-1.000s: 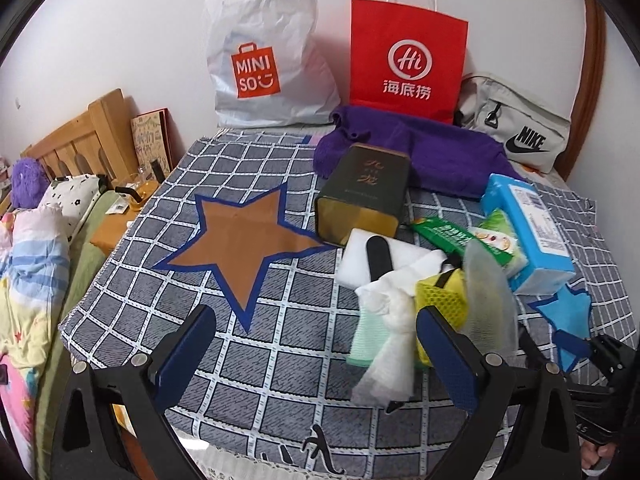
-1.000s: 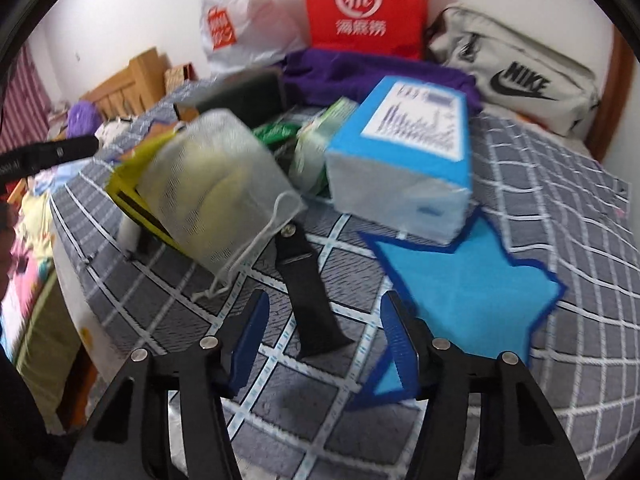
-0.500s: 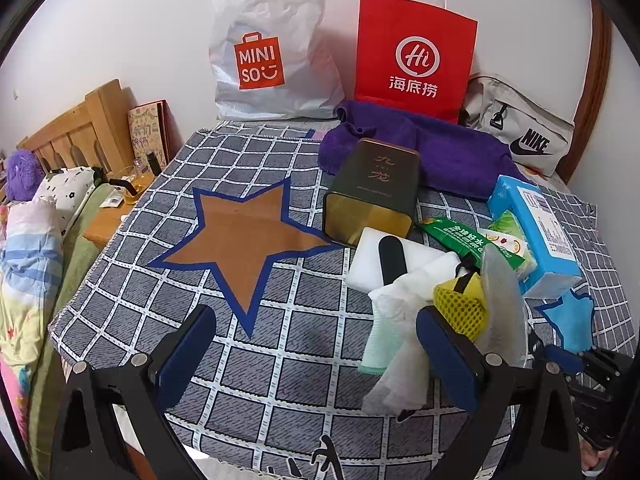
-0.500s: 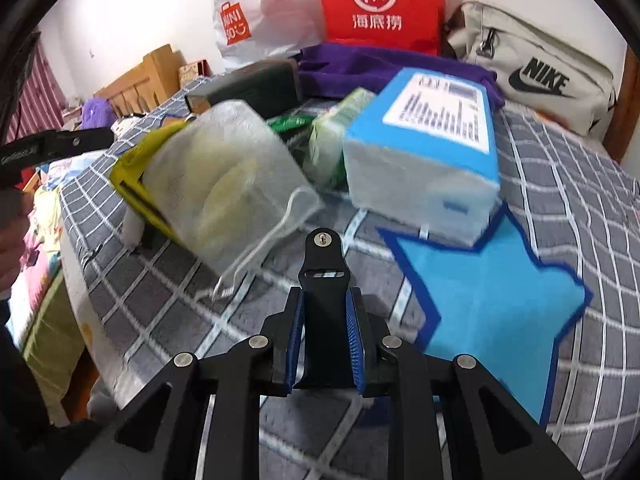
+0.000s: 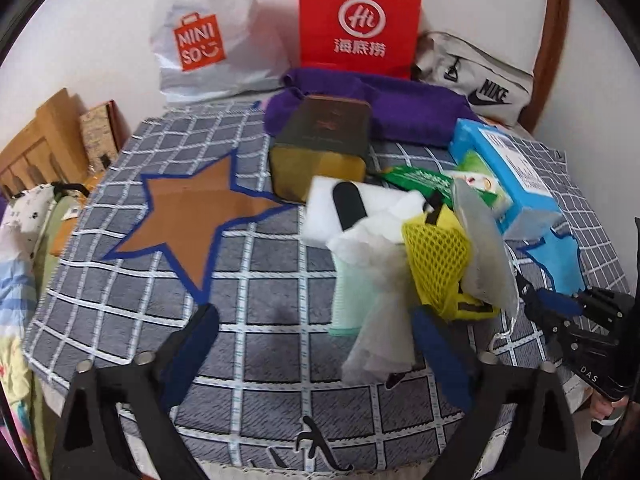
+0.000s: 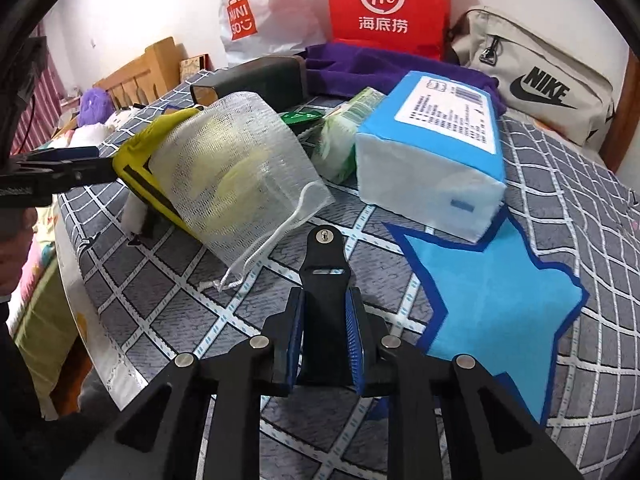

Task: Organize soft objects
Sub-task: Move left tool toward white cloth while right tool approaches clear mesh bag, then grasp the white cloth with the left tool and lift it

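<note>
Strap (image 6: 323, 280) now clamped in right fingers (image 6: 324, 320); left fingers (image 5: 312, 344), spread, narrowing.

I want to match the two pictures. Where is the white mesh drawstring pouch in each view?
Left wrist view: white mesh pouch right of centre, edge-on, beside the yellow net.
Right wrist view: white mesh pouch left of centre, broad side showing.
Shared landmark: blue tissue pack.

Tissue pack (image 6: 432, 152) right of mesh pouch (image 6: 240, 168), bags (image 6: 384, 0) behind
</note>
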Tool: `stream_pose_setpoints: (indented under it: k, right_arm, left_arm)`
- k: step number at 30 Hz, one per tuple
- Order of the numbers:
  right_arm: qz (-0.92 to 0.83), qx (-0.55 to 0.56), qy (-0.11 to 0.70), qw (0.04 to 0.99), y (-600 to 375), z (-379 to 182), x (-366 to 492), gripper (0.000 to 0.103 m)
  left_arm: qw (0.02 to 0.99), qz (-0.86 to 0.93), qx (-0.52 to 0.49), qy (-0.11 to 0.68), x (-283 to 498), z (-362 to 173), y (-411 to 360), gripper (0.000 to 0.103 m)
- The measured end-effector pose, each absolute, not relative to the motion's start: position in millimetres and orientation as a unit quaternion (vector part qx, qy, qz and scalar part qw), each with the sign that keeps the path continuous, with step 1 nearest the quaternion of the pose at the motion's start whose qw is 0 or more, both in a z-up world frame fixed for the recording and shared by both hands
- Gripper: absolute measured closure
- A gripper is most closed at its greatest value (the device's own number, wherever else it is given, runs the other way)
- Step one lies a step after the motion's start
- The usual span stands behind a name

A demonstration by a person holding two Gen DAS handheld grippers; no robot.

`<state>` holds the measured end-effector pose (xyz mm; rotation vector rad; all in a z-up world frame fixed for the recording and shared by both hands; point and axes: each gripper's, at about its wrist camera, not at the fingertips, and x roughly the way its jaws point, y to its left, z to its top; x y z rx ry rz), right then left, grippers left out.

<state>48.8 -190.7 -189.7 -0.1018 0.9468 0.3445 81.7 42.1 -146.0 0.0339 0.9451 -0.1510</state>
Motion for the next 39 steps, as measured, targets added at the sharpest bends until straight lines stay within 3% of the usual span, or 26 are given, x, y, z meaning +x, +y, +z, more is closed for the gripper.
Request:
stream_pose_setpoints:
  k: [8,11,17,18,19,22,39]
  right_arm:
    - [0.143,-0.032,0.457,0.877,-208.3,-188.0,46.1,0.082]
    - [0.142,-0.030,0.457,0.878,-208.3,-189.2,49.4,0.082]
    - [0.142,-0.028,0.455,0.878,-208.6,-189.5,49.5,0.082]
    - [0.142,-0.026,0.455,0.879,-208.2,-189.5,49.2,0.082]
    - [0.142,-0.025,0.455,0.879,-208.3,-189.2,49.3,0.082]
    - [0.140,-0.023,0.452,0.881,-207.8,-189.2,48.5,0.082]
    - [0.135,0.008,0.421,0.897,-219.4,-149.2,43.9,0.082]
  left_arm:
    - [0.878,-0.118,0.022,0.464,78.0,-152.0,28.8,0.035]
    - [0.876,-0.125,0.034,0.464,77.2,-151.7,23.0,0.055]
    - [0.872,-0.152,0.035,0.464,79.8,-158.1,12.5,0.058]
    - [0.871,-0.153,0.038,0.465,80.3,-159.7,10.0,0.064]
    - [0.871,-0.154,0.041,0.466,81.2,-161.5,8.2,0.076]
    - [0.867,-0.156,0.037,0.471,84.1,-165.1,8.1,0.094]
    - [0.892,-0.073,-0.012,0.446,91.1,-129.9,63.2,0.095]
